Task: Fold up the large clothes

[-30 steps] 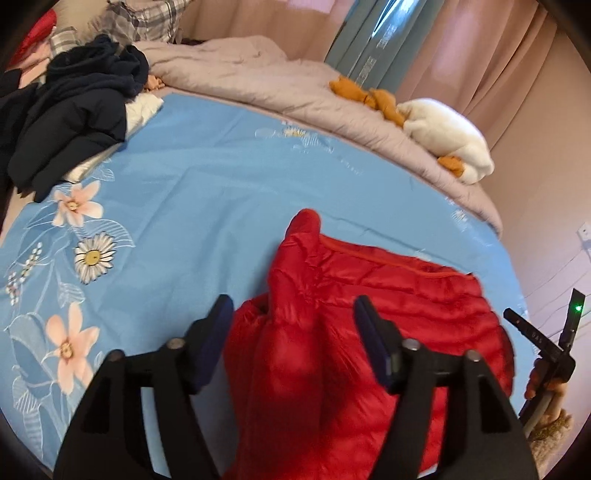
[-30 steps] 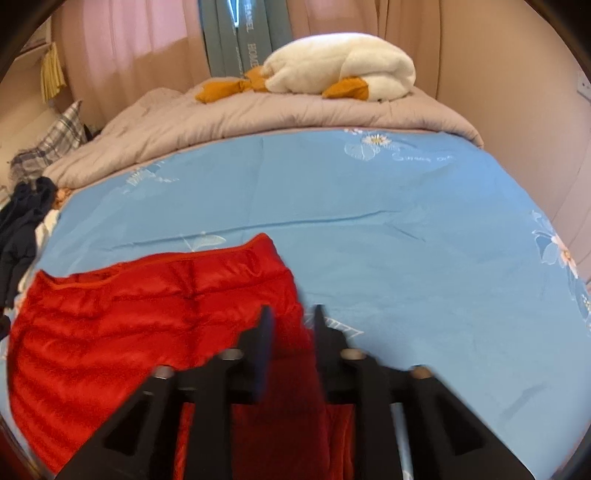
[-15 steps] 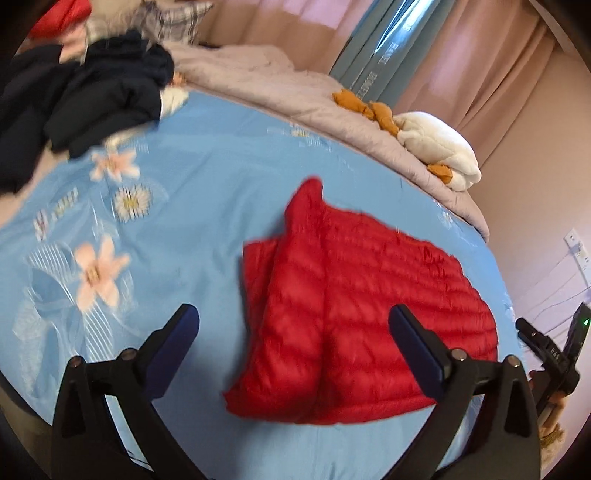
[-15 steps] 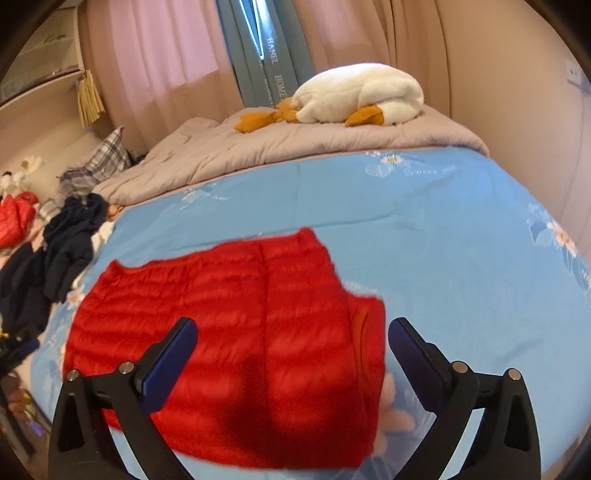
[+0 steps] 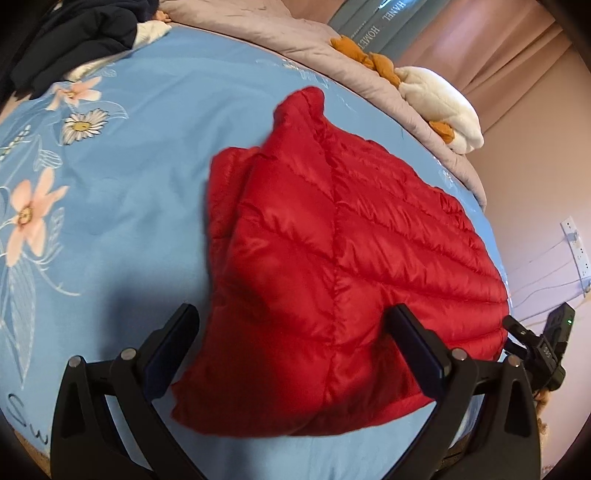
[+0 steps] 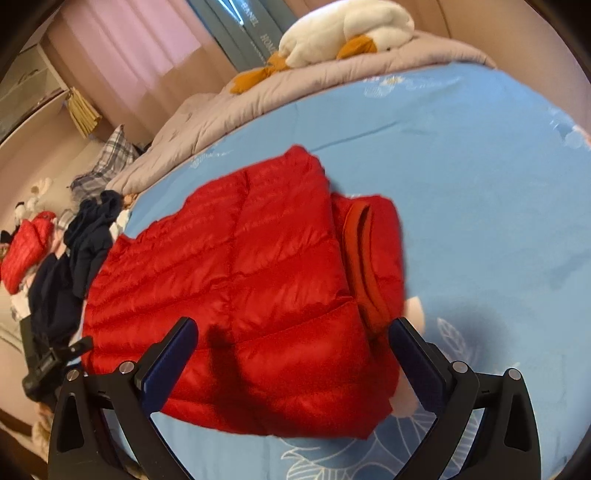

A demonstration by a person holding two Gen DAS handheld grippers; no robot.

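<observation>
A red quilted down jacket lies folded on the blue flowered bed sheet. In the left wrist view one sleeve end sticks out toward the far side of the bed. My left gripper hovers over the jacket's near edge, jaws wide open, with the pads apart from the fabric. In the right wrist view the same jacket shows its orange collar lining at the right. My right gripper is open too, above the near part of the jacket, with nothing held.
A grey duvet and a white plush duck lie at the bed's head. A pile of dark clothes and another red garment sit at one side. The other gripper's tip shows at the bed's edge.
Both grippers let go of the red jacket, opened wide and drew back from it; since then they have dropped lower toward it. The jacket now lies flat on the sheet.
</observation>
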